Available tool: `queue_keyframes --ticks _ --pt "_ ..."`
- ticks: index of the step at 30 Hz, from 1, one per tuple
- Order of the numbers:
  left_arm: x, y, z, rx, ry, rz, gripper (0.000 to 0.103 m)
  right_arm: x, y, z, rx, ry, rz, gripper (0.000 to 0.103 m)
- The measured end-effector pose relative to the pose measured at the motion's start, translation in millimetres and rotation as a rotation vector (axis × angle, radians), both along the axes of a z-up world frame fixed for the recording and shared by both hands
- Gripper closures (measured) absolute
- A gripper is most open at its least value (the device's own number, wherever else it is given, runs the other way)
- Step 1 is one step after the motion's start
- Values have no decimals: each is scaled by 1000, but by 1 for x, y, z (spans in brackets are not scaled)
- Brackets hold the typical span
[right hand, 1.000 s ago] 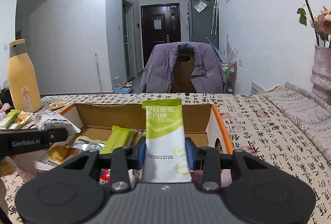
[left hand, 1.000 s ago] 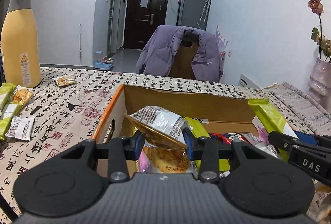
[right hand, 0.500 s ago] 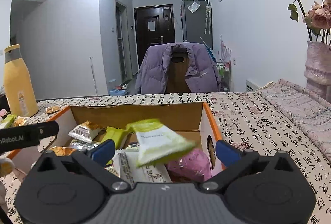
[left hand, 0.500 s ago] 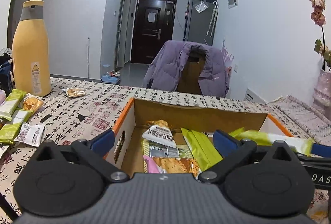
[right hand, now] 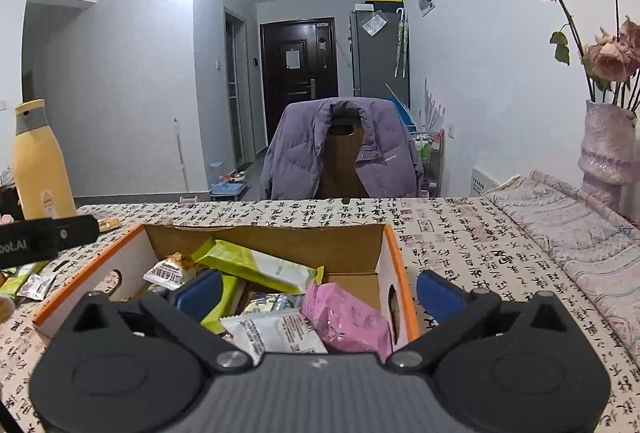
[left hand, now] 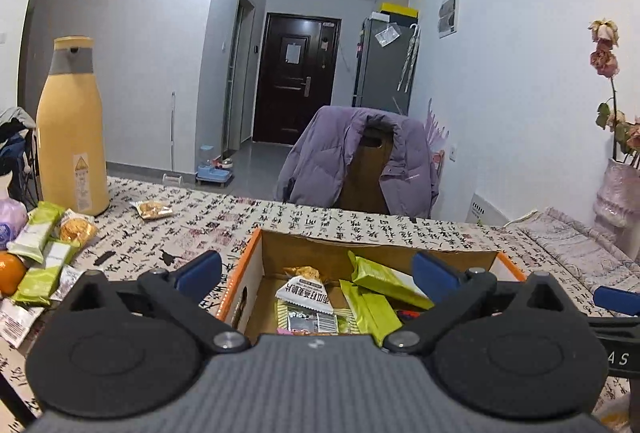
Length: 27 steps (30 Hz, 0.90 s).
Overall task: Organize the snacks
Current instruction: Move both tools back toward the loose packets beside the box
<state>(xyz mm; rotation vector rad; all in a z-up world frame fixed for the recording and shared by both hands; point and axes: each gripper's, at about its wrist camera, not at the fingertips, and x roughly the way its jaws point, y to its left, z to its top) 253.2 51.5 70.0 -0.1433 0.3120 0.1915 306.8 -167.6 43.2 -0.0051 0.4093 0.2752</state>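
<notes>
Over box [right hand: 394, 257] | both grippers' fingers [left hand: 198, 269] spread wide (holding nothing)

Black left gripper [left hand: 316, 271] and right gripper [right hand: 320, 291], blue-padded jaws.

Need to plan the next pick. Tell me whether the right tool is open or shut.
Open. The right tool has its blue pads spread wide with nothing between them, above the cardboard box.
</notes>
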Motion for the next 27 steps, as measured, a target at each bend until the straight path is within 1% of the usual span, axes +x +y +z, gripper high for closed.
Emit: queue_keyframes --ticks 5,14,20,27 --pt "-20 0 3 -4 -5 -9 0 -18 -4 6 -7 -3 -1 0" --pt "-65 2 -3 -1 1 -25 0 -59 -14 9 -13 -4 4 0" --pt "-94 5 -16 -1 31 -40 0 -86 -19 0 -23 17 26 0" --pt "-119 8 -34 1 83 -58 0 -113 -17 -22 -68 64 67 0"
